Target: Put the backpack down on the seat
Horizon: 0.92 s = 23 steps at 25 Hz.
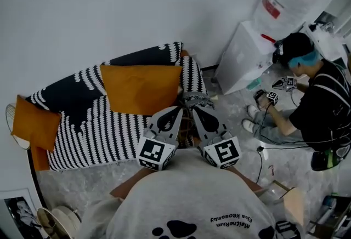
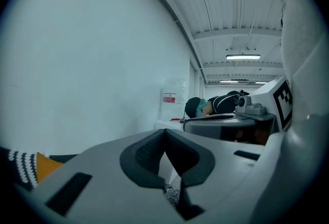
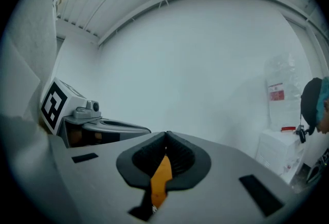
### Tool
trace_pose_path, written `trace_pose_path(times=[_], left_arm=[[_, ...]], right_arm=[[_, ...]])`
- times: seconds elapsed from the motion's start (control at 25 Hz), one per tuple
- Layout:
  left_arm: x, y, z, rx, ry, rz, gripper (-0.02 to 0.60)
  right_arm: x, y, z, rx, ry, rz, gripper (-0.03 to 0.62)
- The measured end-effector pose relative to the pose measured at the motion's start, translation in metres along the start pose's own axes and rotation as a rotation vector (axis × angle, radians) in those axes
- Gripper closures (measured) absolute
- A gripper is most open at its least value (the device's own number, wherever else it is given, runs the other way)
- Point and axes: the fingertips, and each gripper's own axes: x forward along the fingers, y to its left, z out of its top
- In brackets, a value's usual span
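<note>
Sofa seat (image 1: 93, 139), striped black and white with an orange cushion (image 1: 140, 87), lies just beyond our left claw (image 1: 178, 112) and right claw (image 1: 196, 112); both are pressed together on nothing.

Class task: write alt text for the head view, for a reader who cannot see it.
The left gripper and right gripper, both shut, are held side by side before a sofa covered in black-and-white stripes, with orange cushions. At right, a person crouches near a water dispenser.

The throw (image 1: 88, 142) over the sofa is coarse, knitted-looking striped cloth, and the orange cushion (image 1: 140, 89) on it is smooth matt fabric. The left gripper (image 1: 177, 109) and right gripper (image 1: 196, 109) have matt grey plastic shells with dark ribbed pads (image 2: 144, 153).
</note>
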Motion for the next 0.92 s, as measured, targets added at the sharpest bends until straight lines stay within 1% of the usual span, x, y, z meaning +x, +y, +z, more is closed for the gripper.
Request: trace_pose_path(times=[0.12,0.24,0.28,0.44,0.56,0.76,0.92], left_arm=[[0.000,-0.007,0.001,0.014,-0.021,0.003,0.563],[-0.001,-0.012,0.005,0.011,-0.101,0.018,0.563],[-0.001,-0.014,0.005,0.010,-0.113,0.021,0.563],[0.003,-0.020,-0.003,0.004,-0.110,0.027,0.563],[0.002,-0.020,-0.004,-0.005,-0.112,0.042,0.563],[0.015,-0.030,-0.004,0.014,-0.103,0.015,0.563],[0.021,-0.031,-0.004,0.011,-0.104,0.021,0.563]], right_arm=[[-0.004,0.002,-0.005,-0.004,-0.004,0.026,0.562],[-0.009,0.003,-0.009,0.004,-0.007,0.040,0.562],[-0.012,0.002,-0.011,0.010,-0.009,0.043,0.562],[-0.015,-0.006,-0.016,0.034,-0.013,0.053,0.562],[-0.019,-0.007,-0.018,0.024,-0.011,0.064,0.562],[-0.024,-0.018,-0.019,0.037,-0.021,0.056,0.562],[-0.025,-0.030,-0.019,0.060,-0.027,0.044,0.562]])
